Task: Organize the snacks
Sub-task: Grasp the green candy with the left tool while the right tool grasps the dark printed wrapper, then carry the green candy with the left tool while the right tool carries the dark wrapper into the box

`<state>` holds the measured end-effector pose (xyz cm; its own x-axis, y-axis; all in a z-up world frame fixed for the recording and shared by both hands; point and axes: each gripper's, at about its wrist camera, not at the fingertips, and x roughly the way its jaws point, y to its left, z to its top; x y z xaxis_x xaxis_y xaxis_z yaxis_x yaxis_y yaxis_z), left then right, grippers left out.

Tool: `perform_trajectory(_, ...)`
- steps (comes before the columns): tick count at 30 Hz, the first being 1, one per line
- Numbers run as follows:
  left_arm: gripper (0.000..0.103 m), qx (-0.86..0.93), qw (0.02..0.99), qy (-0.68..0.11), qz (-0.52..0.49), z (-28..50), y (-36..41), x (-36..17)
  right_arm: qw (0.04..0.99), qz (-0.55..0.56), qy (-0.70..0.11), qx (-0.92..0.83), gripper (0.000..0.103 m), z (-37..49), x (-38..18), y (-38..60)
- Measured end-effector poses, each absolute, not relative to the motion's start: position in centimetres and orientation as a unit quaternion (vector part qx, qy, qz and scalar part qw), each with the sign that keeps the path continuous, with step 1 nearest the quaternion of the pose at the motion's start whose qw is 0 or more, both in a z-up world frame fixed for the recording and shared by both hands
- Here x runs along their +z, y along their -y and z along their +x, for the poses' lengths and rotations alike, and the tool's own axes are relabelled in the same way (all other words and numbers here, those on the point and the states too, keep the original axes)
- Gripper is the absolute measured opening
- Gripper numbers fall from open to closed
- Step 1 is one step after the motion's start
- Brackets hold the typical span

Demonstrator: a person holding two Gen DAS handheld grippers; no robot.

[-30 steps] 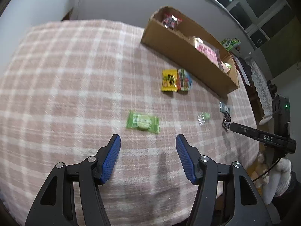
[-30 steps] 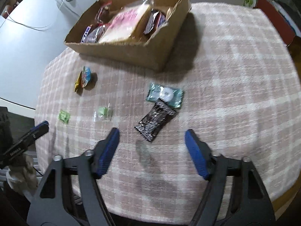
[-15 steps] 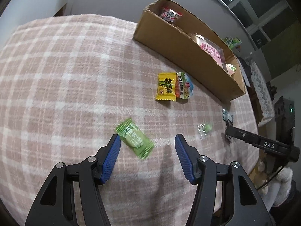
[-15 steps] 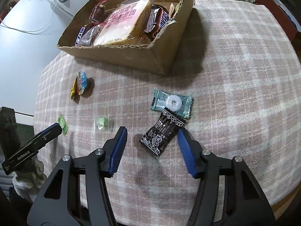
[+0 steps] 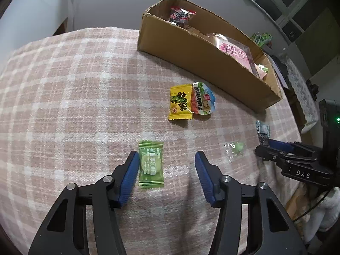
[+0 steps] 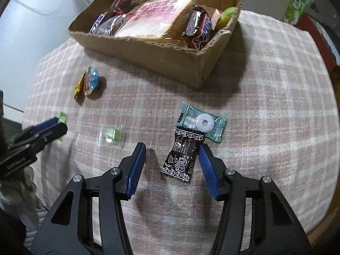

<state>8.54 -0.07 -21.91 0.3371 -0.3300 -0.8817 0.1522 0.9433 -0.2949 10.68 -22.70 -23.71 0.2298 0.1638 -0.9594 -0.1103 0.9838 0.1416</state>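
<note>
Between the narrowing, unclamped left claw (image 5: 166, 159): green "Golden Plum" sweet (image 5: 150, 165).

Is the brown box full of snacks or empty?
Partly full. The cardboard box holds a pink-labelled bread pack and chocolate bars, leaning against each other, with bare wall above them.

Table (image 5: 63, 89): round, covered in a pink-and-white checked cloth. Wall (image 5: 110, 2): plain, pale grey, behind the table. Window (image 5: 297, 4): dark panes in pale frames, upper right. Lace-covered furniture (image 5: 301, 89) just past the table's right edge. Light dim, cool.
</note>
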Motion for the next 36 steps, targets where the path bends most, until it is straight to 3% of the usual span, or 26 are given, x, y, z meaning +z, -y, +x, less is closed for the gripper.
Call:
perform_trajectory(6, 0.026, -0.132, 0.825, -0.549, -0.035, 8.1, 0.2, -21.9, 0.788, -0.02, -0.61, 0.082, 0.042, 10.5, -24.0, 21.6)
perform_trajectory(10, 0.02, -0.125, 0.831, -0.542, -0.02, 7.7, 0.4, -22.0, 0.794, -0.033, -0.602, 0.075, 0.031, 10.0, -23.9, 21.4)
perform_trajectory(11, 0.02, -0.124, 0.831, -0.542, -0.025, 7.7, 0.2, -22.0, 0.794, -0.033, -0.602, 0.076, 0.027, 10.0, -23.9, 21.4)
perform_trajectory(36, 0.019, -0.136, 0.841, -0.519, -0.066, 6.9, -1.3, -18.5, 0.816, 0.026, -0.572, 0.083, 0.026, 8.6, -20.3, 24.5)
